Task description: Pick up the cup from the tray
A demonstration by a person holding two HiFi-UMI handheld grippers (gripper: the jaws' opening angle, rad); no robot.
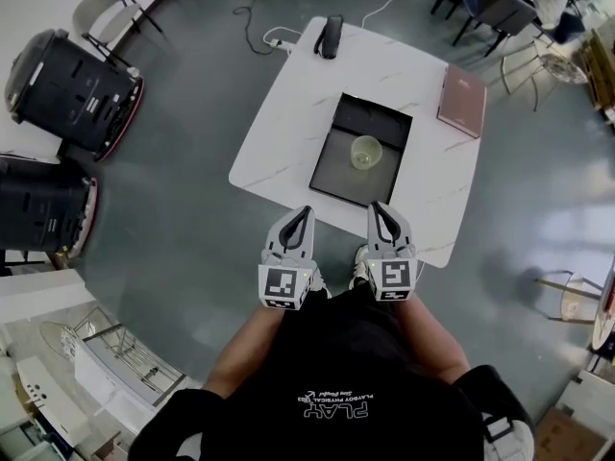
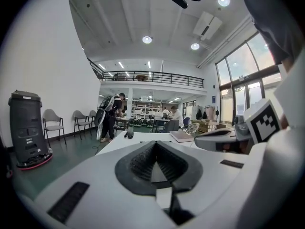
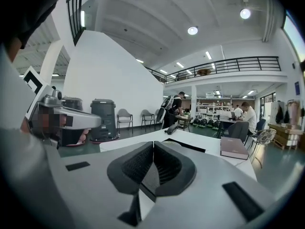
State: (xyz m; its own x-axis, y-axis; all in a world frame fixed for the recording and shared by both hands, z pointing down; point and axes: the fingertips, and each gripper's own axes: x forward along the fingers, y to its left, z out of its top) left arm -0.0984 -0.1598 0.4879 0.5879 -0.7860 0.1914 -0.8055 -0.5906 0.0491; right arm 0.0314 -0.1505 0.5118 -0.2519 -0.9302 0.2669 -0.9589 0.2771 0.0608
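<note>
A clear, pale yellow-green cup [image 1: 366, 152] stands upright in a black tray [image 1: 338, 166] on the white marble table [image 1: 288, 113]. Both grippers hang side by side just off the table's near edge, held close to the person's body. My left gripper [image 1: 300, 215] is shut with nothing in it, and so is my right gripper [image 1: 382, 211]. In the left gripper view the jaws [image 2: 155, 144] meet tip to tip; the right gripper view shows its jaws [image 3: 152, 144] pressed together too. The tray's rim [image 3: 187, 146] peeks past the right jaws; the cup is hidden there.
A pinkish-brown book [image 1: 462, 99] lies at the table's right side, and a black handset-like object [image 1: 330, 36] at its far edge with a cable to the floor. Two dark cleaning machines [image 1: 72, 84] stand at the left. Chairs and other tables fill the far room.
</note>
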